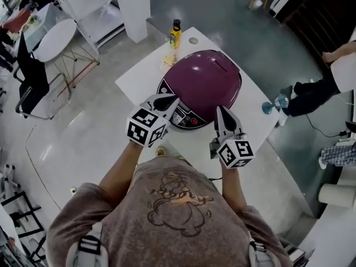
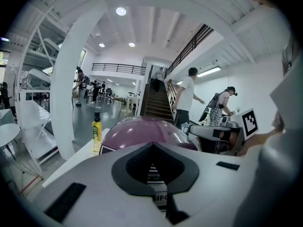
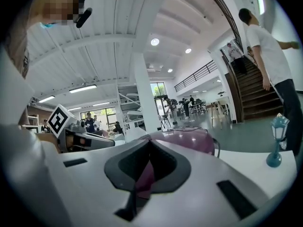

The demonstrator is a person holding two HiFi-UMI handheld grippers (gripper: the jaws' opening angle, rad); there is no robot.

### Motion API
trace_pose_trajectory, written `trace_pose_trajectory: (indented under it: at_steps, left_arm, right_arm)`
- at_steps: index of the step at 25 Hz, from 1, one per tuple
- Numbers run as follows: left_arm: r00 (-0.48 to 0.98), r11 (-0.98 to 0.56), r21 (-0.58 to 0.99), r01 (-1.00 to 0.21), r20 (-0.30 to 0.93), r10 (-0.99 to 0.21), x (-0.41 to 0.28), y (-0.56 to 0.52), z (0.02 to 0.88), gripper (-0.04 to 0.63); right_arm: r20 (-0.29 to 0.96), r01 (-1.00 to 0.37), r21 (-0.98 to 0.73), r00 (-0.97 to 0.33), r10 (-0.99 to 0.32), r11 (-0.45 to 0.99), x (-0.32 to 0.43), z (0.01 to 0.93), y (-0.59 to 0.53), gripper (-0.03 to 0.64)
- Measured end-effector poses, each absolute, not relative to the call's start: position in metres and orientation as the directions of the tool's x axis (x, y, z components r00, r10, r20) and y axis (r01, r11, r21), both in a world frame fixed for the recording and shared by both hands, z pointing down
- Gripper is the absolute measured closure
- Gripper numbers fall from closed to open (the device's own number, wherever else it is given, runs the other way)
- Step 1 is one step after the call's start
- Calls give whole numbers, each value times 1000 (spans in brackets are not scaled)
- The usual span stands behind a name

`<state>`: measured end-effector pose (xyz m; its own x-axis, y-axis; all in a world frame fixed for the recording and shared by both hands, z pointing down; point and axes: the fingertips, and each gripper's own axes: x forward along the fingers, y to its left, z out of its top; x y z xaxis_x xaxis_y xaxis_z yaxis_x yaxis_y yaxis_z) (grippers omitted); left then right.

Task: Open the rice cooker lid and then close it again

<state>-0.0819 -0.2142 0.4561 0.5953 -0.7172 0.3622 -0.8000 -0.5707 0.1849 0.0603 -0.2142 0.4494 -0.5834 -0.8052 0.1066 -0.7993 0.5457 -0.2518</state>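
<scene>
A purple rice cooker (image 1: 203,82) stands on the white table (image 1: 142,74) with its lid down and its dark control panel (image 1: 182,117) facing me. My left gripper (image 1: 165,100) is shut and empty, with its tip over the panel's left end; in the left gripper view the left gripper (image 2: 154,144) points at the dome (image 2: 142,129). My right gripper (image 1: 221,112) is shut too and holds nothing, just off the cooker's front right rim. The purple body (image 3: 194,138) shows past the right gripper (image 3: 150,142). I cannot tell whether either tip touches the cooker.
A yellow bottle (image 1: 175,35) stands behind the cooker at the table's far corner. A small blue lamp figure (image 1: 273,103) sits on the table's right side. A person (image 1: 317,88) stands to the right. A black chair (image 1: 32,85) and a round white table (image 1: 53,38) are on the left.
</scene>
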Motion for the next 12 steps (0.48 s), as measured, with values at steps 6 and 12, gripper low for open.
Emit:
trace_pose_trajectory:
  at_steps: [6, 12]
  left_arm:
    - [569, -565, 147, -812, 418, -708, -80, -217, 464, 575]
    - [550, -554, 134, -822, 444, -708, -79, -219, 470, 575]
  right_arm:
    - [108, -792, -258, -593, -798, 553, 59, 451, -219, 614]
    - [105, -788, -275, -594, -798, 551, 60, 453, -223, 614]
